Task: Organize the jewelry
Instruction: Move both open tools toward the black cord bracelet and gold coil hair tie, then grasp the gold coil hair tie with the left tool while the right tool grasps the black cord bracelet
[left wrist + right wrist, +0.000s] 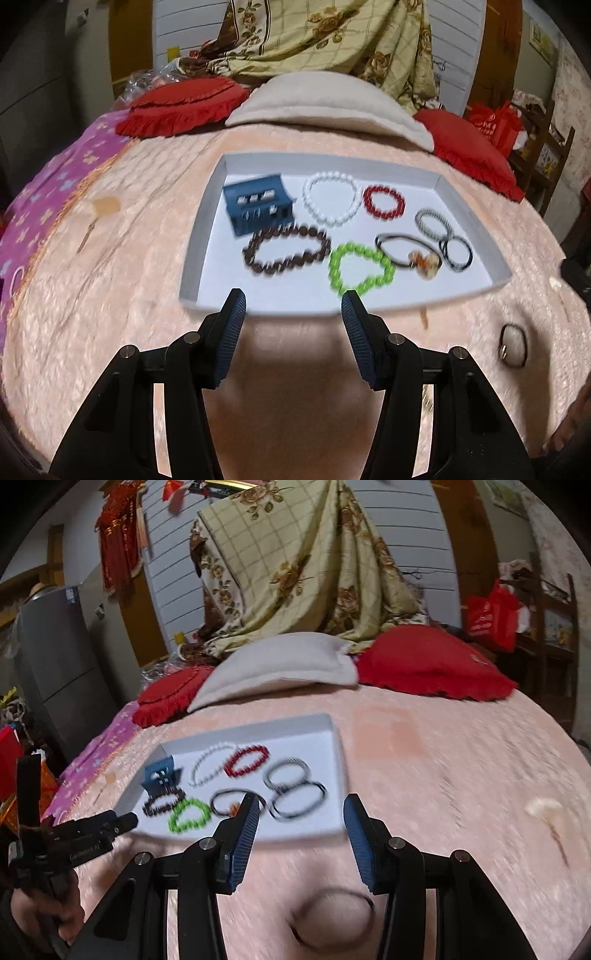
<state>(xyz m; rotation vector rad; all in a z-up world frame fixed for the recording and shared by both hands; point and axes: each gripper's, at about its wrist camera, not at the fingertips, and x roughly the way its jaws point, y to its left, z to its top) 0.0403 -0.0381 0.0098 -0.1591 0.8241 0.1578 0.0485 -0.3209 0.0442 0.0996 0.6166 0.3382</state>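
A white tray [201, 254] lies on the pink bedspread and holds a blue hair claw [256, 208], a white bead bracelet [330, 197], a red bracelet [384, 203], a brown bead bracelet [286, 249], a green bead bracelet [360, 267] and several dark hair ties [456, 253]. My left gripper [293, 308] is open and empty at the tray's near edge. My right gripper [301, 812] is open and empty, just short of the tray [332, 746]. A dark hair tie [332, 919] lies loose on the bedspread right below the right gripper; it also shows in the left wrist view [512, 345].
Red cushions [177, 107] and a beige pillow [325, 105] lie beyond the tray. A small pale item [543, 808] lies on the bedspread to the right. The left gripper's body [74, 834] shows at the left of the right wrist view.
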